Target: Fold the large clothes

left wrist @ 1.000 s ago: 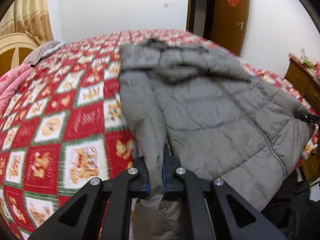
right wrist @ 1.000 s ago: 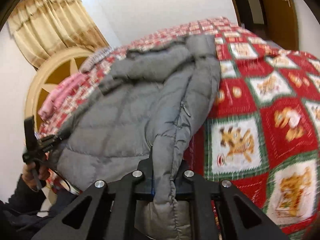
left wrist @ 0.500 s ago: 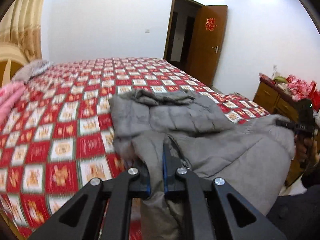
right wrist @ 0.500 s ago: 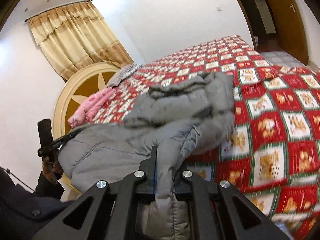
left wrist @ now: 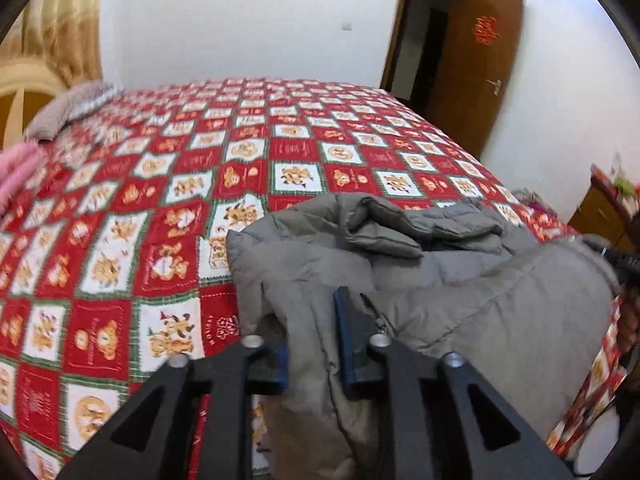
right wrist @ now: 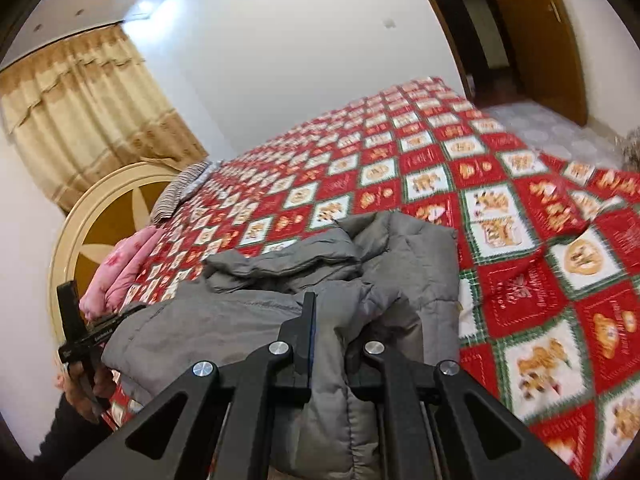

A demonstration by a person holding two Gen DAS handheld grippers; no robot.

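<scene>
White walls and a brown door backed the left wrist view, where a red checked quilt covered the bed. On its near edge lay the grey jacket, bunched. The left tongs had just been opening; their pads stood apart with a jacket fold loose between them.

From the right wrist view, curtains and a round headboard stood behind the bed. The right tongs were clamped on the jacket hem. The left tongs showed at the jacket's far corner in a hand.
</scene>
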